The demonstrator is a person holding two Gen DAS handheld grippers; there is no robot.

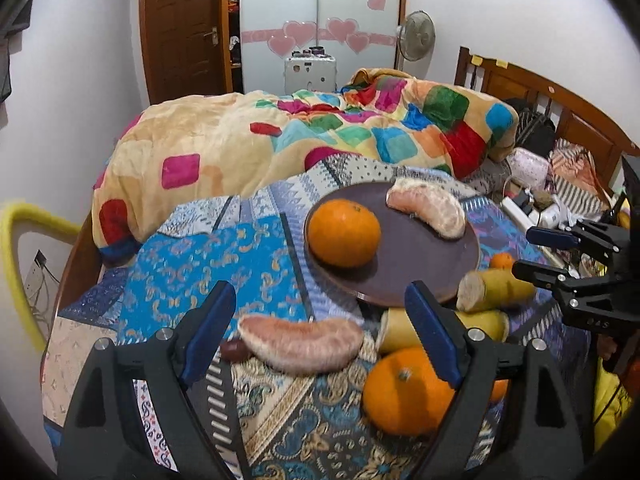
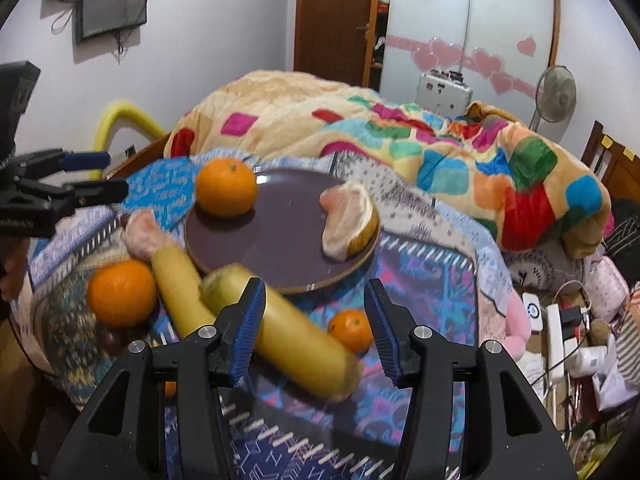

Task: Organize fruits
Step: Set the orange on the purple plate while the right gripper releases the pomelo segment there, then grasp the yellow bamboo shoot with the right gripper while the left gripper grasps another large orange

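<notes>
A dark round plate [image 1: 420,276] [image 2: 280,240] lies on the patterned bedspread and carries an orange [image 1: 344,232] [image 2: 226,188] and a peeled pomelo segment [image 1: 428,208] [image 2: 348,228]. My left gripper [image 1: 320,332] [image 2: 116,174] is open, with a second pomelo segment [image 1: 300,344] [image 2: 144,236] lying between its fingers, untouched. A loose orange [image 1: 404,392] [image 2: 120,292] sits by its right finger. My right gripper [image 2: 316,328] [image 1: 520,253] is open over a blurred yellow cylindrical piece [image 2: 296,336] [image 1: 492,288]. Another yellow piece [image 2: 176,280] [image 1: 400,328] and a small orange [image 2: 352,330] [image 1: 502,260] lie close by.
A small dark red fruit [image 1: 230,350] lies left of the pomelo segment. A bunched colourful quilt [image 1: 280,136] rises behind the plate. A power strip, cables and clutter [image 2: 560,332] fill the right side by the wooden headboard [image 1: 560,108]. A yellow padded rail [image 1: 12,248] stands at left.
</notes>
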